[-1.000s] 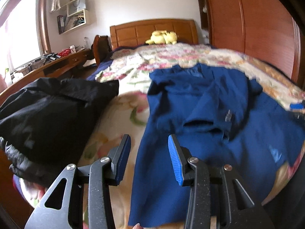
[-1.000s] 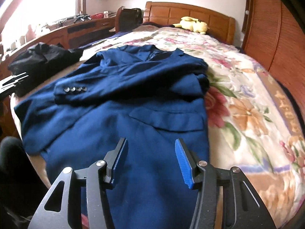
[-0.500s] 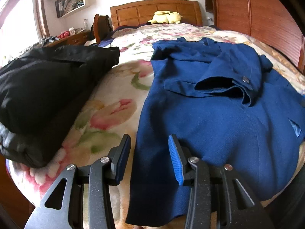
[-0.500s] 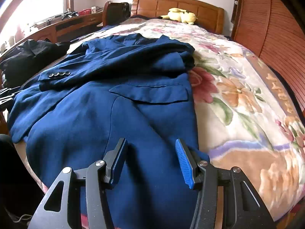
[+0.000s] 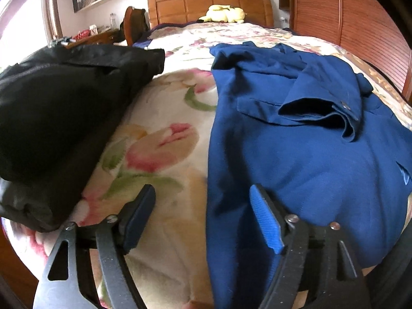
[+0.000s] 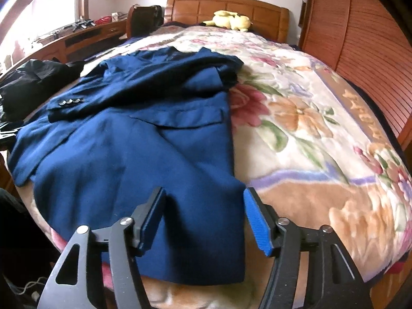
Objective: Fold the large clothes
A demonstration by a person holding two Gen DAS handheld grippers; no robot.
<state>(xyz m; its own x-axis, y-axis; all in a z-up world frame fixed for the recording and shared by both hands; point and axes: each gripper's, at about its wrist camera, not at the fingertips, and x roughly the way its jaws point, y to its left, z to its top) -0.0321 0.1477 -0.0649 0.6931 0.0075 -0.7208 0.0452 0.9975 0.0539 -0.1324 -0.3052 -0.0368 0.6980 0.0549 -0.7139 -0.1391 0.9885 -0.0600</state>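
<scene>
Jacket [image 6: 144, 154] hem between both tongs [image 6: 203, 219]

Navy blue jacket [image 6: 144, 154], black coat [image 5: 51, 108], floral cream blanket [image 6: 322, 141].

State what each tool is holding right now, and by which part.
Nothing: the left tool and right tool are both open at the blue jacket's bottom hem corners.

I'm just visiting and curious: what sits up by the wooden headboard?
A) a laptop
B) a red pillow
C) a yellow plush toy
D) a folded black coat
C: a yellow plush toy lies at the headboard, far beyond the blue jacket.
</scene>
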